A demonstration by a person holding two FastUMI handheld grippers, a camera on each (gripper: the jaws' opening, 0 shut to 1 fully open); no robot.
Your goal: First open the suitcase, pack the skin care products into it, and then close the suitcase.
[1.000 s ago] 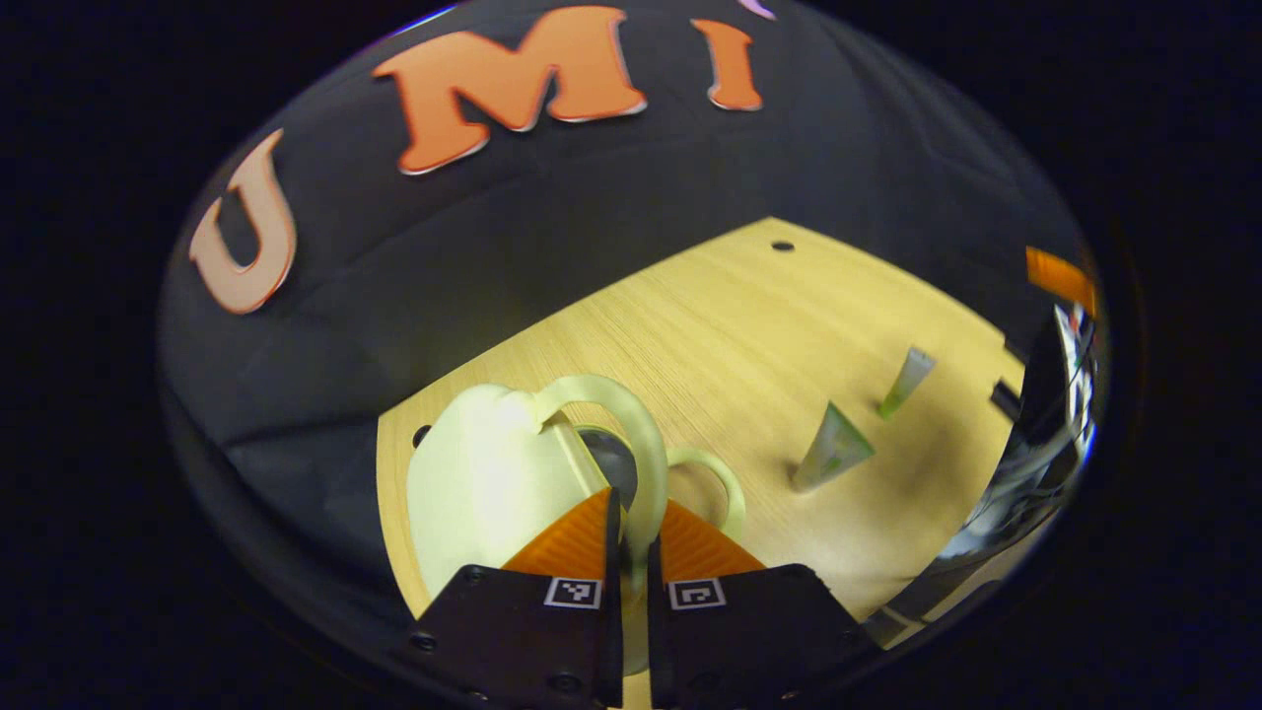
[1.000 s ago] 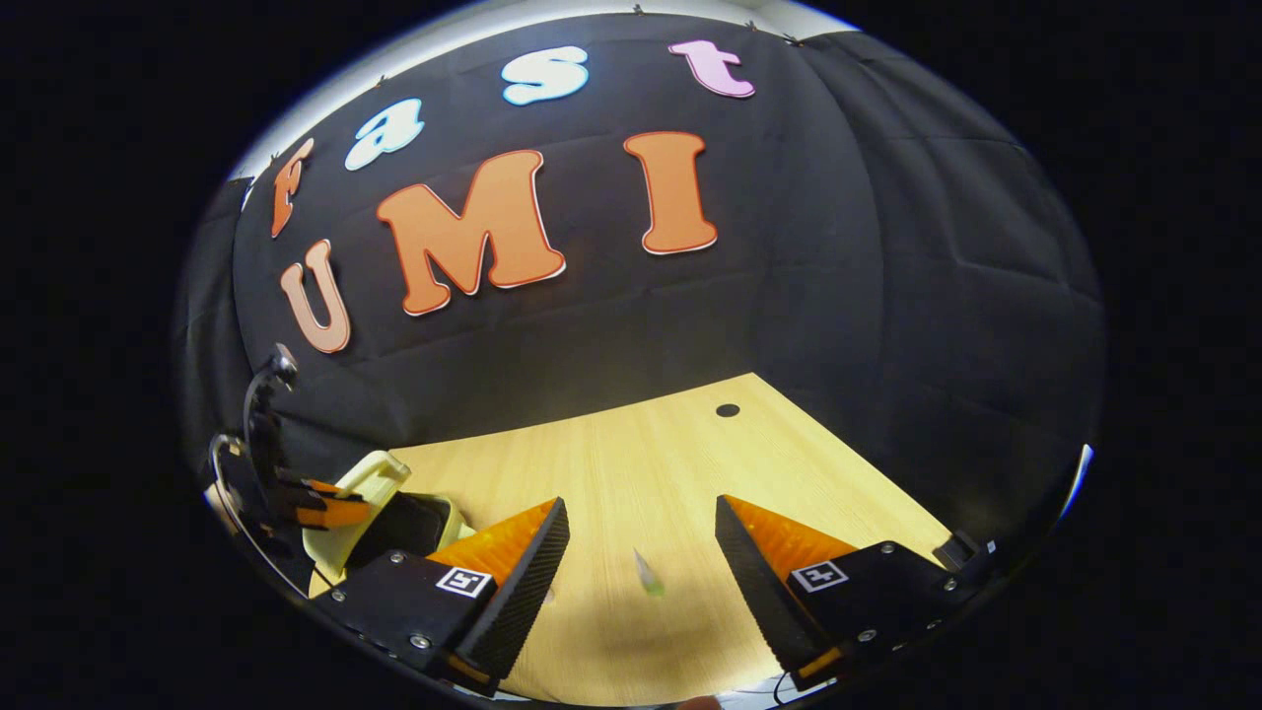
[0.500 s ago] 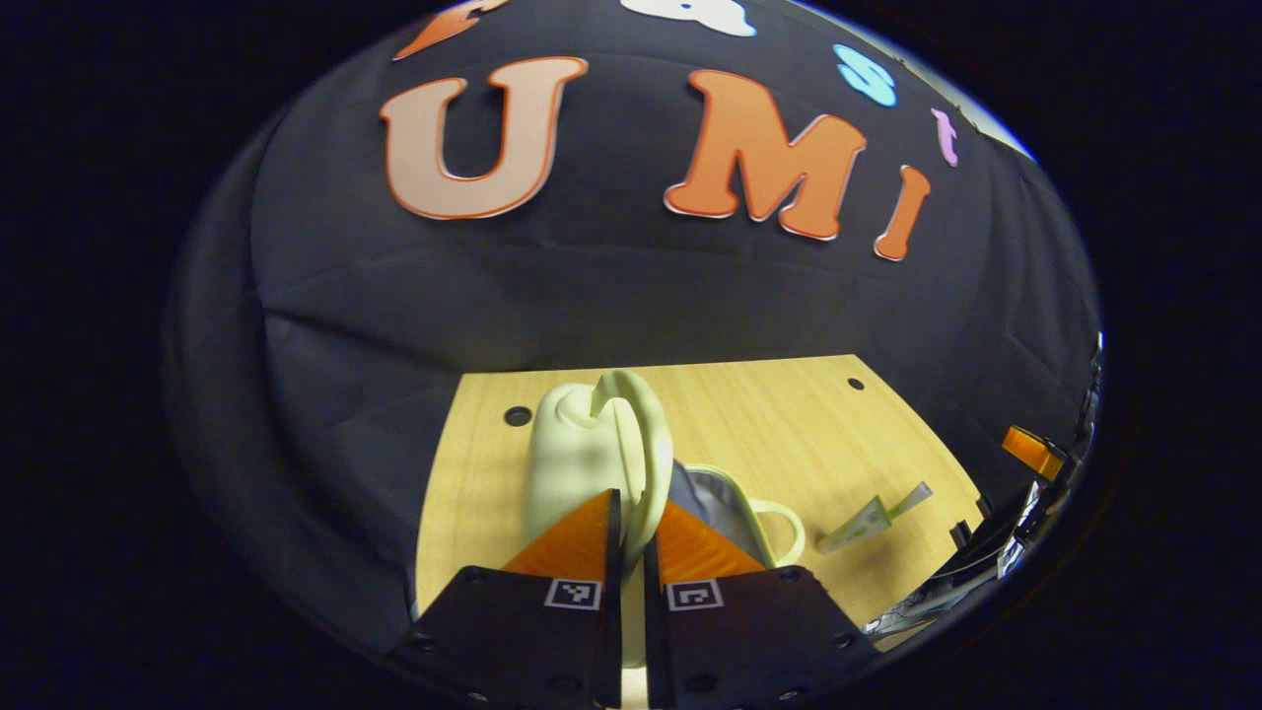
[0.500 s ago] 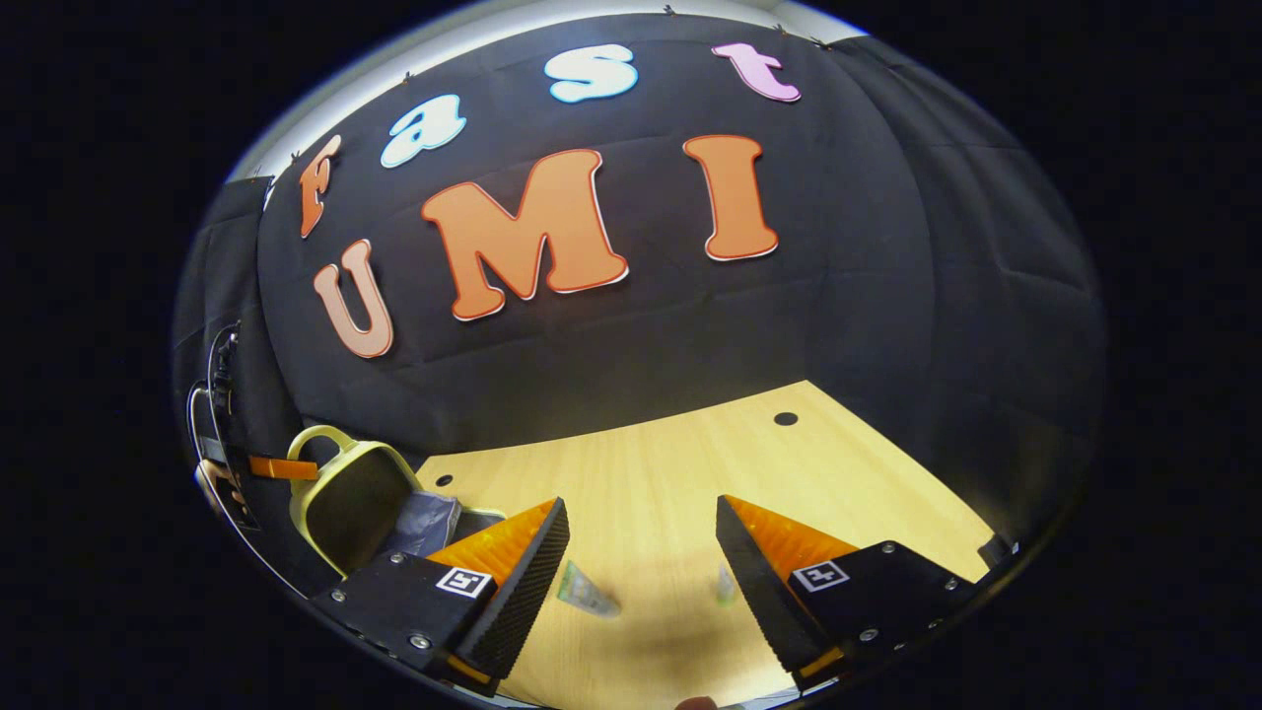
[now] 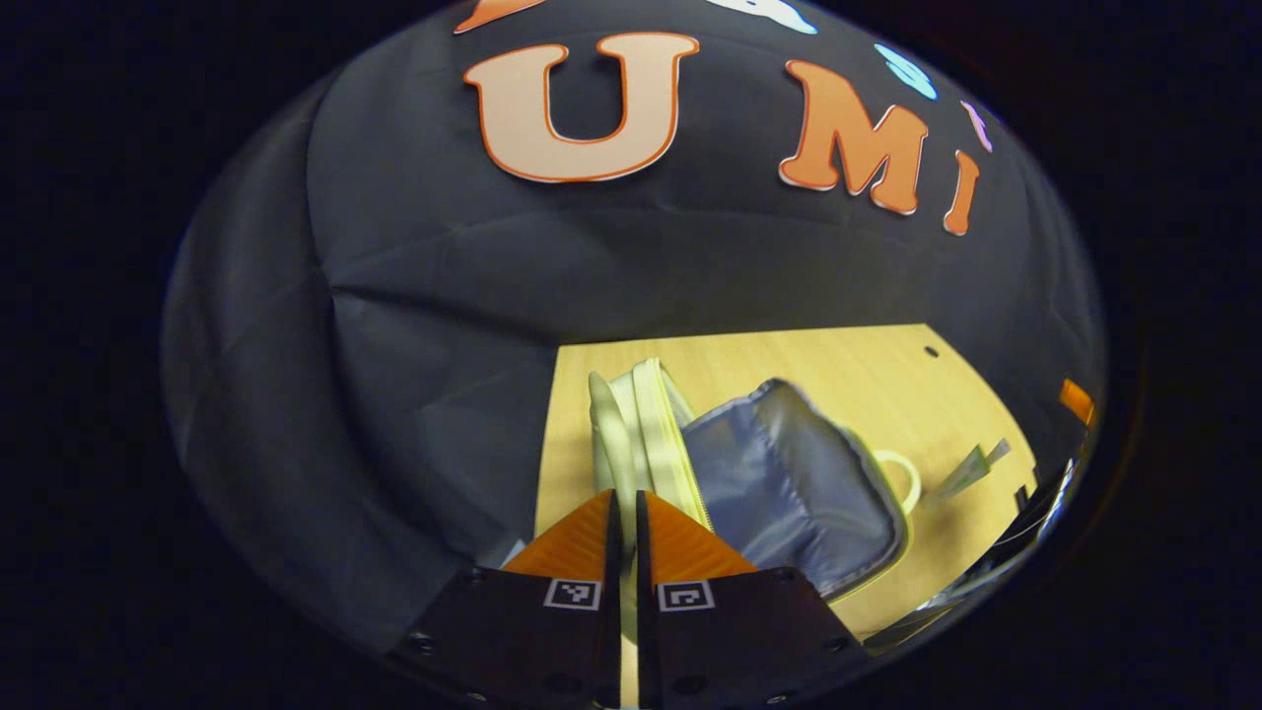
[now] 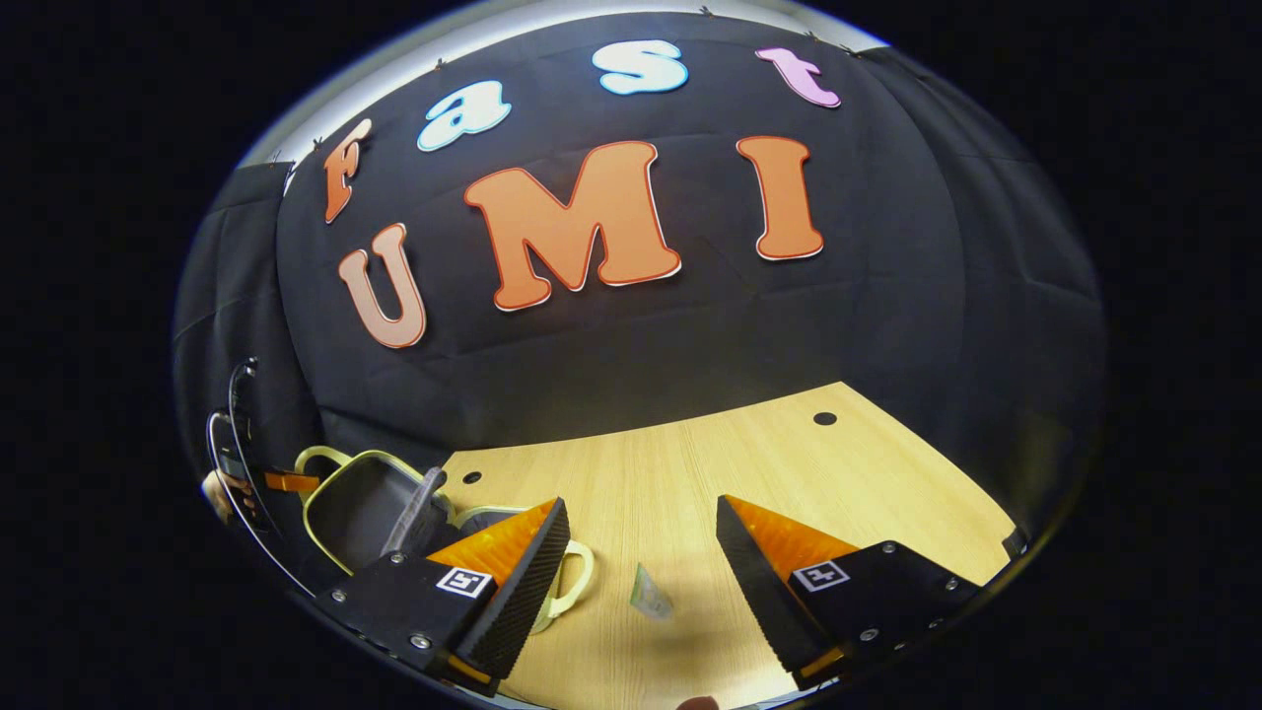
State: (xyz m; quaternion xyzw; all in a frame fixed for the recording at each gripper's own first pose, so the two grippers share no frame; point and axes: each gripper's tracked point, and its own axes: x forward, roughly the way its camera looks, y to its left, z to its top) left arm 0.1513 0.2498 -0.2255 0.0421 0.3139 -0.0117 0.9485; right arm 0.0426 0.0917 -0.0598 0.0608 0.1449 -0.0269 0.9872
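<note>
The pale yellow-green suitcase (image 5: 631,414) lies open on the wooden table (image 5: 808,360), with its grey lining (image 5: 789,483) exposed. My left gripper (image 5: 626,513) is shut on the lid's handle, and a pale strip shows between its fingers. A small green-and-white tube (image 5: 971,468) lies to the right of the case. In the right gripper view, my right gripper (image 6: 641,537) stands open above the table (image 6: 690,463). A tube (image 6: 651,595) lies between its fingers. The open suitcase (image 6: 360,503) sits at the far left, with the left gripper (image 6: 286,481) at its lid.
The lower half's loop handle (image 6: 582,572) lies beside my right gripper's left finger. Small round holes (image 6: 824,418) mark the tabletop. The black cloth wall rises close behind the table. The table's left edge runs just left of the suitcase lid (image 5: 552,434).
My left gripper has swung the lid up and over to the left, exposing the grey lining. The right gripper stayed open, and a tube now lies between its fingers.
</note>
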